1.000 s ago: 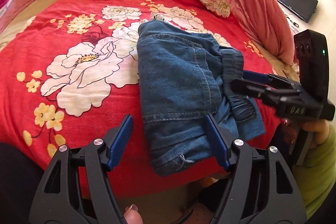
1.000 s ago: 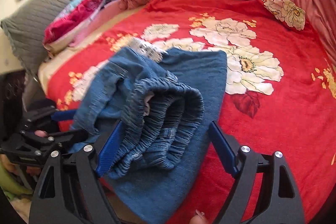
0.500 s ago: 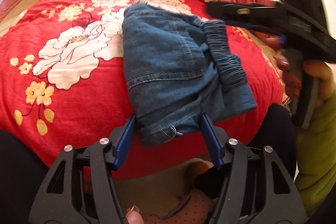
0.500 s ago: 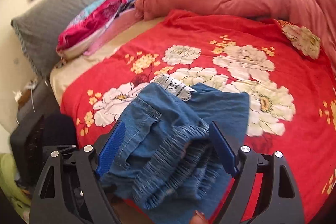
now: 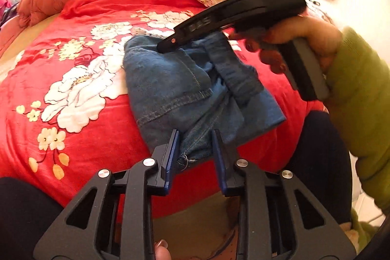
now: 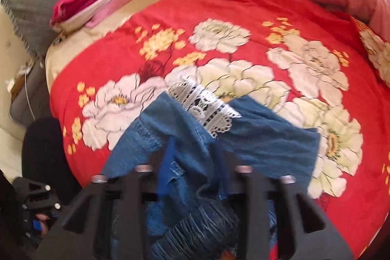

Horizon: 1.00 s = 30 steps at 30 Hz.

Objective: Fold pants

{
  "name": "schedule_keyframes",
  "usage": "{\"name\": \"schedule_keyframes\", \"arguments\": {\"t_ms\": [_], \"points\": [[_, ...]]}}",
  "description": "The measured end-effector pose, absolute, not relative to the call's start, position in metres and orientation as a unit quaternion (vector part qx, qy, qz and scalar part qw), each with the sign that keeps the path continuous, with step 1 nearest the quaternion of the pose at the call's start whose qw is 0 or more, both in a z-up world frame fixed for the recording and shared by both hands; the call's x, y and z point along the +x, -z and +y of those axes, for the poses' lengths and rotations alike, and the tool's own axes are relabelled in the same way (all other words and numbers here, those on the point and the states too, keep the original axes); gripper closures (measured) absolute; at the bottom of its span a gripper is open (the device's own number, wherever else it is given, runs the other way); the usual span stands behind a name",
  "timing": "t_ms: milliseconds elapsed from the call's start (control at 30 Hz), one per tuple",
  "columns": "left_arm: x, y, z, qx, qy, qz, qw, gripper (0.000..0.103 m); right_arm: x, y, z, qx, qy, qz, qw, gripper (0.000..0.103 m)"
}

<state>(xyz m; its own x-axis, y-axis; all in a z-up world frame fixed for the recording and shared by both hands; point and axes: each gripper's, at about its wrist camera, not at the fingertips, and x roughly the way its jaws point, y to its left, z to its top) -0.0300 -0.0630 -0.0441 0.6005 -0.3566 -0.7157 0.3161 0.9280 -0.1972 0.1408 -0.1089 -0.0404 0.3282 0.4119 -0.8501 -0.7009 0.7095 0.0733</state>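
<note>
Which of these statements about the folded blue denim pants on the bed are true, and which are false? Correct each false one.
1. The folded blue denim pants lie on a red flowered blanket. True.
2. A corner of the pants sits between the fingers of the left gripper. True; its jaws are closing.
3. The sleeve behind the right gripper is blue. False: it is green.
4. The white lace trim lies at the pants' near edge, by the left gripper. False: it shows at the far edge.

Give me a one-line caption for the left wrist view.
Left tool closing around the near corner of folded denim pants on a red floral blanket, right tool reaching over them.
</note>
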Motion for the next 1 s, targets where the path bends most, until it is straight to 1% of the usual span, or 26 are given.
{"name": "schedule_keyframes", "arguments": {"t_ms": [167, 400, 500, 567, 700, 833, 867, 1000], "points": [[-0.036, 0.049, -0.071, -0.009, 0.202, 0.412, 0.888, 0.084, 0.136, 0.041, -0.105, -0.179, -0.323, 0.437, 0.82, 0.097], [-0.029, 0.053, -0.063, -0.028, 0.209, 0.425, 0.88, 0.084, 0.156, 0.063, -0.102, -0.162, -0.286, 0.466, 0.822, 0.097], [-0.027, 0.054, -0.061, -0.038, 0.211, 0.428, 0.878, 0.084, 0.156, 0.059, -0.106, -0.152, -0.281, 0.465, 0.825, 0.093], [-0.027, 0.054, -0.062, -0.034, 0.209, 0.429, 0.878, 0.084, 0.15, 0.051, -0.11, -0.148, -0.283, 0.455, 0.832, 0.086], [-0.028, 0.054, -0.063, -0.036, 0.21, 0.429, 0.878, 0.084, 0.132, 0.027, -0.126, -0.118, -0.288, 0.425, 0.85, 0.075], [-0.028, 0.053, -0.063, -0.038, 0.209, 0.429, 0.878, 0.084, 0.104, 0.006, -0.147, -0.11, -0.29, 0.393, 0.865, 0.072], [-0.028, 0.053, -0.063, -0.039, 0.209, 0.429, 0.878, 0.084, 0.098, 0.003, -0.151, -0.105, -0.295, 0.389, 0.866, 0.069], [-0.028, 0.053, -0.062, -0.039, 0.208, 0.429, 0.878, 0.084, 0.073, 0.002, -0.163, -0.107, -0.302, 0.377, 0.869, 0.066]]}}
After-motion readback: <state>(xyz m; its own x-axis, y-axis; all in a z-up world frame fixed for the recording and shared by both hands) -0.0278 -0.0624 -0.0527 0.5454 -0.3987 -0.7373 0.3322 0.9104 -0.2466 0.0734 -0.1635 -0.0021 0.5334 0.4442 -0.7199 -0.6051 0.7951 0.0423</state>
